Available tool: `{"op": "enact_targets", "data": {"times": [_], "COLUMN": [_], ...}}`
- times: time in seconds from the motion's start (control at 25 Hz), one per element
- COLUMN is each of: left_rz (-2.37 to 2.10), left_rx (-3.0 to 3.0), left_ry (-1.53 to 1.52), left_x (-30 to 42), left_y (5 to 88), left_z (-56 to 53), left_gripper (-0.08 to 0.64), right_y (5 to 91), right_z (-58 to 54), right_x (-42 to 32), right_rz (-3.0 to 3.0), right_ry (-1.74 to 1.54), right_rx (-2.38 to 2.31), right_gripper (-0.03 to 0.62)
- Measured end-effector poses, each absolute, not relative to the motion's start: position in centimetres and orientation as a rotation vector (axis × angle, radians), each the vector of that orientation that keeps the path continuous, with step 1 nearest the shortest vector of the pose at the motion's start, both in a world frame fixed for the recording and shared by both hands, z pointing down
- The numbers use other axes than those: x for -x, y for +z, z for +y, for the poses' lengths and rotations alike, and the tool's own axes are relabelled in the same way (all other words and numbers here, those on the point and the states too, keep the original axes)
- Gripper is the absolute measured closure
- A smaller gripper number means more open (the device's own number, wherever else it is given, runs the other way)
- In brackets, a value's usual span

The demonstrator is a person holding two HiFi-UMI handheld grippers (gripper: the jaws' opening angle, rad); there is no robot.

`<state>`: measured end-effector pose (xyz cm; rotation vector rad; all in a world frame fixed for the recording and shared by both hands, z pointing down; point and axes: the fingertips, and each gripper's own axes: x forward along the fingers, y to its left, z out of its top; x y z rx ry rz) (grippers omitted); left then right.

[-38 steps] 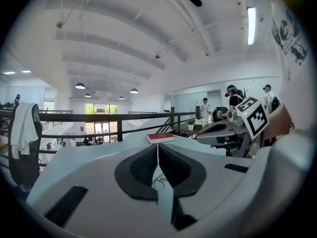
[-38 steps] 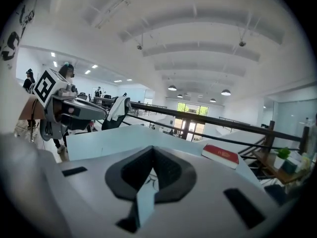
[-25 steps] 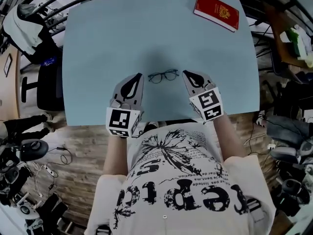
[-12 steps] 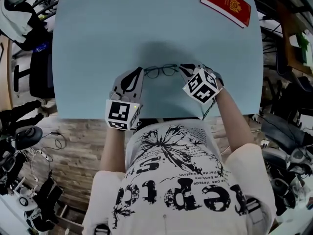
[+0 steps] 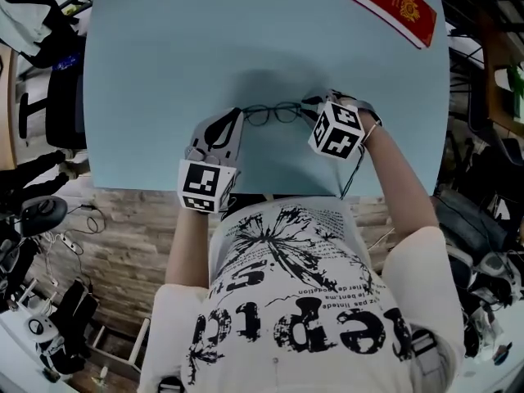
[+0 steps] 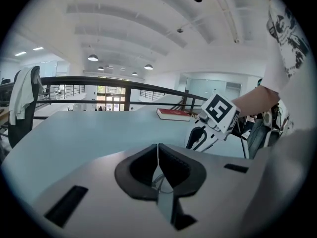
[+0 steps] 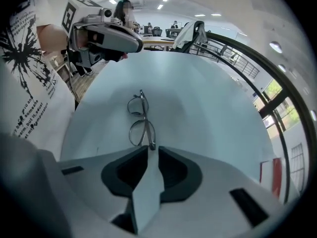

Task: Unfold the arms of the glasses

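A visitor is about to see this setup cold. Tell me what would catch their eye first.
The thin-rimmed glasses lie on the pale blue table between the two tongs. The left tongs are closed on one end, while the right tongs, whose jaws have just been opening, have the other end at their mouth. A red book stands out at the table's far right corner.
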<state>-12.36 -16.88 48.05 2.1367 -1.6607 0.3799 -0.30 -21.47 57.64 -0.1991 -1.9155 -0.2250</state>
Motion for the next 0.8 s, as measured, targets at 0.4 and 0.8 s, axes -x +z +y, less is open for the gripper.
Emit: {"op": "enact_targets", "data": {"times": [0.4, 0.8], "left_rz": [-1.581, -1.213], "left_rx": [-2.153, -2.308], "left_ry": [0.515, 0.962], "left_x": [11.6, 8.2], "left_y": [50.4, 53.4], "left_z": [-16.8, -17.6], "left_gripper": [0.537, 0.535], "right_y": [59.5, 59.1], "right_z": [-20.6, -20.3], "right_x": [0.9, 0.7], "right_rz": [-1.842, -1.863], "right_ry": [-0.286, -0.259], "right_rx": [0.349, 0.321], "right_gripper": [0.555, 0.557]}}
